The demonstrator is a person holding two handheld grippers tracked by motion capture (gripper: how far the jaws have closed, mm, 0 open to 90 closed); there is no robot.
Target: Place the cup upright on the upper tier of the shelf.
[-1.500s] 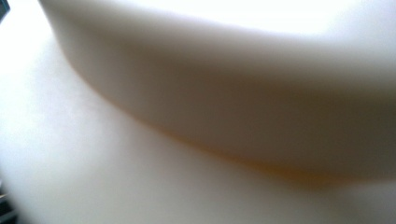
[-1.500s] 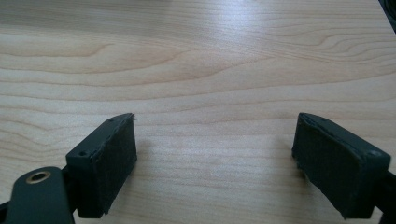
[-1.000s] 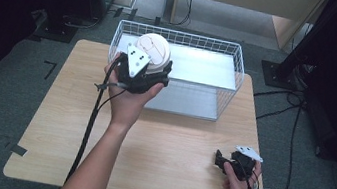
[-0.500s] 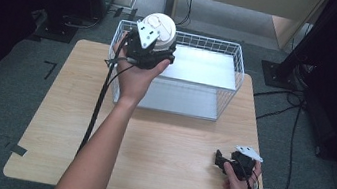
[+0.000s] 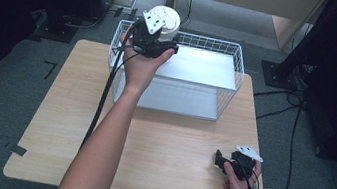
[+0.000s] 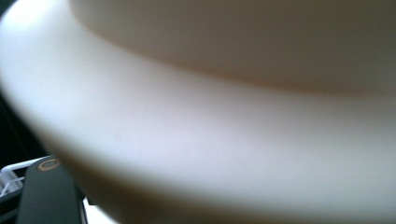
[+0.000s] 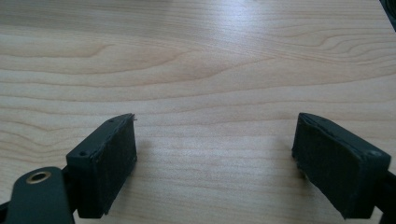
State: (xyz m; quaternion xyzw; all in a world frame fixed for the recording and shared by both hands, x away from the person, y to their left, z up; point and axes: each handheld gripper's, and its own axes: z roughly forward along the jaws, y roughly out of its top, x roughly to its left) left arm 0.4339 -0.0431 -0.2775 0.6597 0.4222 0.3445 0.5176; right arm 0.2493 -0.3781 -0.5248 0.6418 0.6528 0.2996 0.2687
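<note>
Left claw [image 5: 161, 35]: clamped on white bowl [image 5: 167, 21], above wire basket [image 5: 231, 63]'s far-left corner.
Right claw [image 7: 215, 154]: jaws apart, bare bench [image 7: 210, 56] ahead.

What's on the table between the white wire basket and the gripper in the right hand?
Nothing: in the high view, only bare light wooden tabletop lies between the white wire basket and the right gripper.

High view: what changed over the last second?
The left gripper, shut on the white bowl, carried it away from the person, from above the wire basket's near left part to its far left corner. Nothing was let go. The right gripper stayed open at the table's near right; the basket did not move.
</note>
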